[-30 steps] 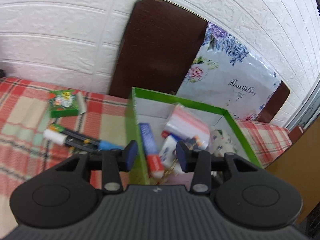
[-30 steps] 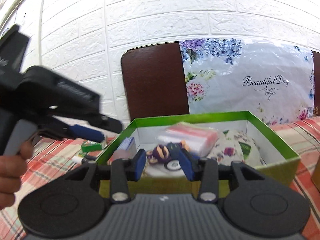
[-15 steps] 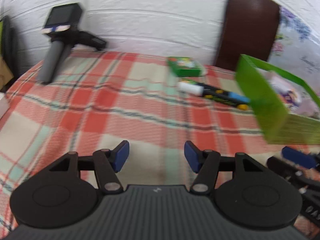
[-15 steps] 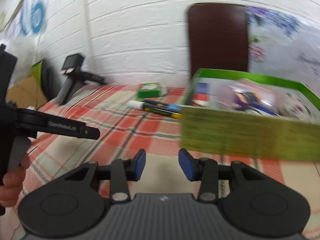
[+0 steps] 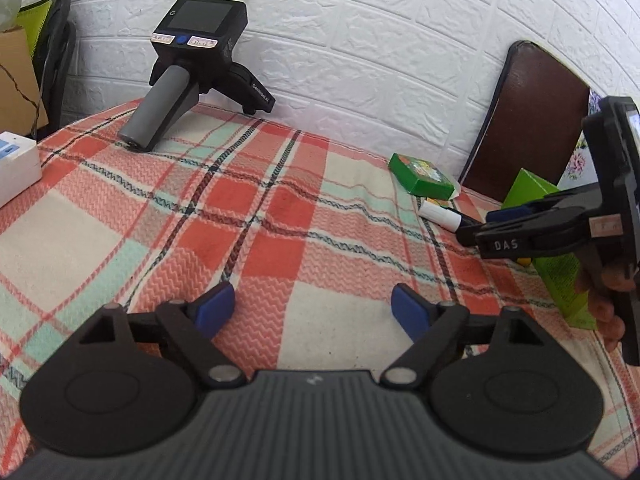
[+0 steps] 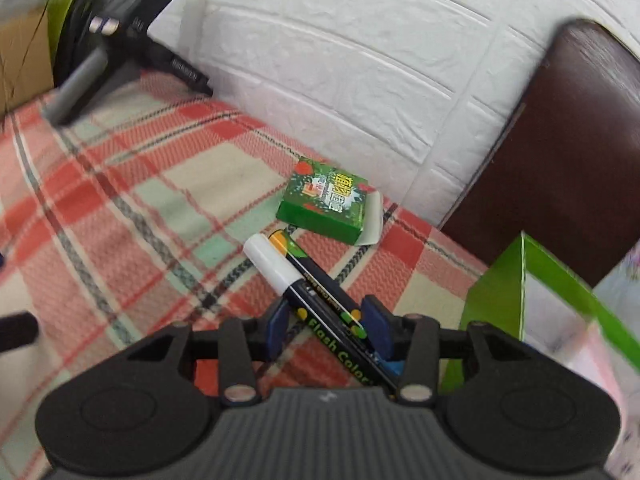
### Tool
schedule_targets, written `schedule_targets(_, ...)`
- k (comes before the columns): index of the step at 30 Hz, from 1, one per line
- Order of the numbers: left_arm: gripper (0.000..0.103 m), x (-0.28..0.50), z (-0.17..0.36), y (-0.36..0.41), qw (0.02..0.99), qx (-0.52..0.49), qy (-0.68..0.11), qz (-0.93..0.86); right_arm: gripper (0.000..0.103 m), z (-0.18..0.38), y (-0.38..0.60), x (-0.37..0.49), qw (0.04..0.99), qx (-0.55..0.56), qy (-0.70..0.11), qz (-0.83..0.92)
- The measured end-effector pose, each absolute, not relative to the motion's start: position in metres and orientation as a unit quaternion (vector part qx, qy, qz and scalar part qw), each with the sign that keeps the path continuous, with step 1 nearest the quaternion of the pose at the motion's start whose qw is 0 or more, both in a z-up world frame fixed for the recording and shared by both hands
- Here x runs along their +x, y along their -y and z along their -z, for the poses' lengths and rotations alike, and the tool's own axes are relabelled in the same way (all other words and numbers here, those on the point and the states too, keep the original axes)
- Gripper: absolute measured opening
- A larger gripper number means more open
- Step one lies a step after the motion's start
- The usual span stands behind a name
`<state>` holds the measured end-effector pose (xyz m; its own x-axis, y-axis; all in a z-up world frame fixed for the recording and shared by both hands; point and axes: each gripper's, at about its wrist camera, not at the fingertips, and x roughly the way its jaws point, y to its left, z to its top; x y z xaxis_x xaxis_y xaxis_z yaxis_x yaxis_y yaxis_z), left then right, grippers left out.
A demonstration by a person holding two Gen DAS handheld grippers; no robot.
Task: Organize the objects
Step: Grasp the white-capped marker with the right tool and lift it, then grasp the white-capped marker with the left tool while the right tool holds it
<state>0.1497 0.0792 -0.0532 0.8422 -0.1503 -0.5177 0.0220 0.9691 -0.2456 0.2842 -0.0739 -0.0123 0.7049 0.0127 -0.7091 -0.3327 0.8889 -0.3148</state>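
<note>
The right gripper has its fingers apart around two black marker pens, the small green cardboard packet beyond them — both not yet in the green open box — while the left gripper hovers wide apart, empty.

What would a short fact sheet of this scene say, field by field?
surface: red, cream and mint plaid cloth
left hand-held gripper: open, nothing between its fingers, above bare cloth
right hand-held gripper: open, fingers either side of the black marker pens with a white cap
beyond the pens: small flat green printed box, lying on the cloth
container: large green cardboard box, right of the pens
far left: spare black gripper with grey handle, resting near the wall
</note>
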Motion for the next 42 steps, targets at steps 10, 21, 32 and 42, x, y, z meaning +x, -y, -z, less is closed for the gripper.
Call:
schedule_targets(10, 0.089, 0.148, 0.055, -0.085, 0.952, -0.136, -0.271, 0.054, 0.032, 0.010, 0.072, 0.283, 0.888, -0.184, -0.408, -0.108)
schedule_targets(21, 0.090, 0.149, 0.055, -0.082, 0.953, -0.124, -0.273, 0.051, 0.018, 0.011, 0.081, 0.195, 0.899, -0.096, -0.399, -0.155)
schedule_targets(32, 0.089, 0.146, 0.048, -0.063, 0.949, -0.062, -0.307, 0.030, 0.032, 0.008, 0.103, 0.044, 0.917, -0.045, -0.369, -0.146)
schedule_targets(42, 0.084, 0.087, 0.012, 0.003, 0.896, -0.096, -0.406, 0.151, 0.033, 0.016, 0.119, 0.005, 0.924, -0.048, -0.344, -0.158)
